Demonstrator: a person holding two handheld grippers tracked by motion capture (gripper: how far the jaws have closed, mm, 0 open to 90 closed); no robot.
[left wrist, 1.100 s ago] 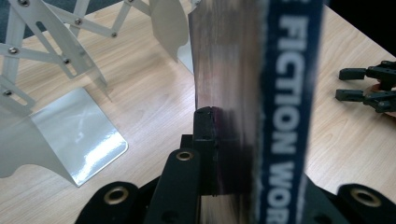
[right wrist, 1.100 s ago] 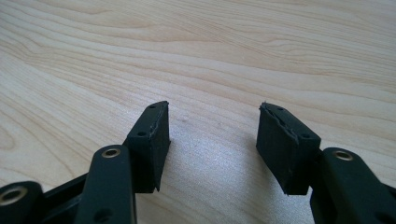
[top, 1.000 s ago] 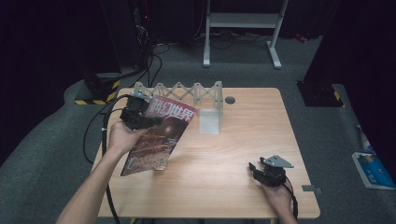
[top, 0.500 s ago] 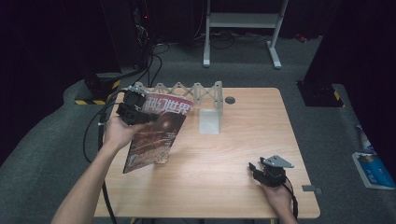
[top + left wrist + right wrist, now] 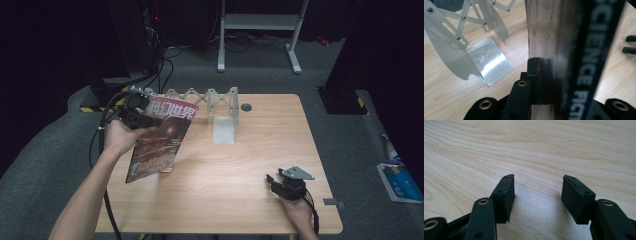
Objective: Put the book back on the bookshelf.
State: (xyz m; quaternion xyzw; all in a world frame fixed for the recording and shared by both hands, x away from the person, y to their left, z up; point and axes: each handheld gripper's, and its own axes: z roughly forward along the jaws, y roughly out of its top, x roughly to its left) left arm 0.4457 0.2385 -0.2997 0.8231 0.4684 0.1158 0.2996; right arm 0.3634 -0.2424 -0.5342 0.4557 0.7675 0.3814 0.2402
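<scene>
Your left hand-held gripper [image 5: 142, 119] is clamped on the magazine [image 5: 161, 137], held above the bench [image 5: 260, 145]; the expanding rack [image 5: 210, 100] lies just right of it. Your right hand-held gripper [image 5: 278, 183] rests with jaws apart, far from the rack.

— What sort of place is shown?
— A lab or recording studio is suggested: a lone wooden tabletop [image 5: 225, 165] is set on grey carpet [image 5: 50, 150], ringed by black drapes [image 5: 45, 45], trailing cables [image 5: 165, 65] and a metal stand [image 5: 260, 30].

A white accordion rack [image 5: 207, 100] stands at the wooden table's [image 5: 250, 165] far edge beside a dark grommet [image 5: 246, 107].
</scene>
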